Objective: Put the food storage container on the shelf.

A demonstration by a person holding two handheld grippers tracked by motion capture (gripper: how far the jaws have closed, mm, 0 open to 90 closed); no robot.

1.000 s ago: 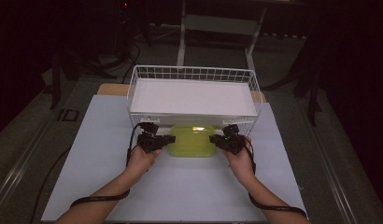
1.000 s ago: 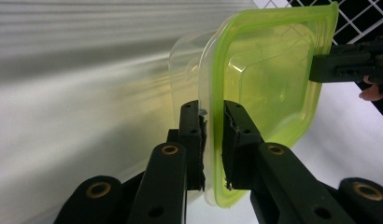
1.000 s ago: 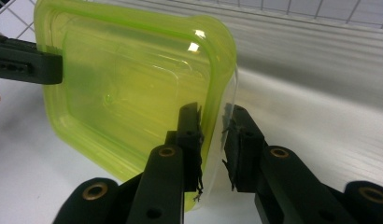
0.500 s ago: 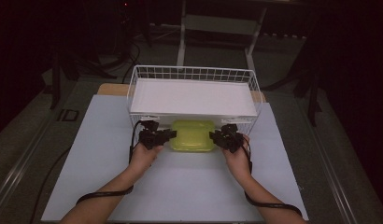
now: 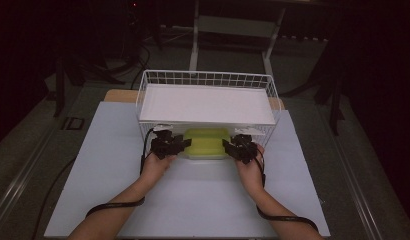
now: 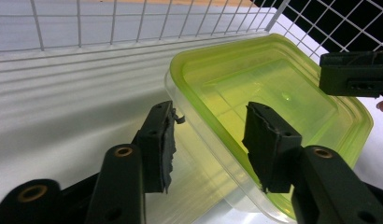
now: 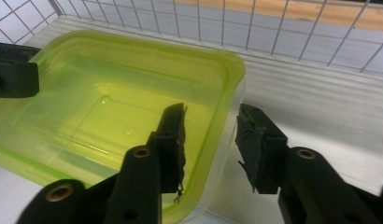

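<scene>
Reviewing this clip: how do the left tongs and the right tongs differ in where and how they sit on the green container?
The left tongs straddle the green container's left edge; the right tongs straddle its right edge. On the left tongs the right-hand jaw sits over the lid; on the right tongs it is the left-hand jaw. Shared: both are open, with one jaw above the lid and one outside the wall, at the near side of the white wire basket.

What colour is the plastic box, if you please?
Translucent yellow-green box, clearest in the right gripper view.
</scene>
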